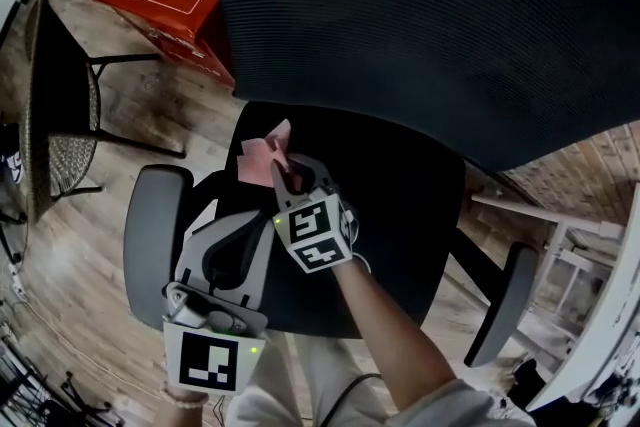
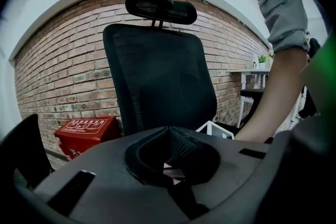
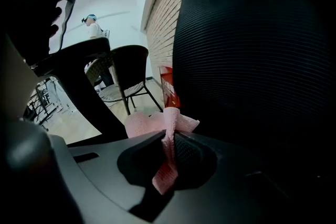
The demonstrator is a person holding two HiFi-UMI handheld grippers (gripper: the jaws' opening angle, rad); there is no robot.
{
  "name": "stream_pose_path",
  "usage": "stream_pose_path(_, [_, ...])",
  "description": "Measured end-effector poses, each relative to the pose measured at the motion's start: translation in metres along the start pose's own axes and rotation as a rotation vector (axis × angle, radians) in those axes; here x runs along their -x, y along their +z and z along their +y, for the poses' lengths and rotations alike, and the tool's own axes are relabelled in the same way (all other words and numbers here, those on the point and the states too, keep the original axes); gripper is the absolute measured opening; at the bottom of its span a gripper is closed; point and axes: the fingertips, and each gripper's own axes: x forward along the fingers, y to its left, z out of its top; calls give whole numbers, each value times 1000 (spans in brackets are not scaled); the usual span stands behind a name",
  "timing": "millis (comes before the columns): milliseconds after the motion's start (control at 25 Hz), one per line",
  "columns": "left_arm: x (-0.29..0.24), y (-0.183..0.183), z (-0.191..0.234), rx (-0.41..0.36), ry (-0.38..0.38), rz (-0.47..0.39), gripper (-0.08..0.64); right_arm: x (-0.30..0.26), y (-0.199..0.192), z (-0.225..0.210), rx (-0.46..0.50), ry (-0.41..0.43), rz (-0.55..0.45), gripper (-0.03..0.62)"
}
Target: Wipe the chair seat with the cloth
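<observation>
Two closed sets of fingers: right gripper (image 3: 169,136) pinches the cloth (image 3: 157,124), left gripper (image 2: 168,132) holds nothing.

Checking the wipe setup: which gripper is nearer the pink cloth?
Right. The right gripper clamps the pink cloth; the left gripper is shut, empty, just short of it.

office (mesh chair (image 1: 400,25), brick wall (image 2: 58,76))

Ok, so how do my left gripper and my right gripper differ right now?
The right gripper is shut on the pink cloth; the left gripper is shut on nothing. The right gripper reaches further in over the chair seat; the left gripper sits nearer the person, by the grey armrest. Both have their jaws together.
</observation>
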Motion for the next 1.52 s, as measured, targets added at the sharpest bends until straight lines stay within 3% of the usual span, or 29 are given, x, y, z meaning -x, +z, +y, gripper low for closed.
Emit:
stream_pose_path(440, [-2, 0, -7, -26, -13, -7, 18, 17, -13, 16, 52, 6, 32, 55])
stream_pose_path(960, [-13, 6, -33, -77, -94, -18, 18, 76, -71, -41, -25, -222, 127, 55])
stream_pose_path(1520, [-30, 22, -76, -152, -204, -44, 18, 179, -147, -116, -155, -526, 229, 55])
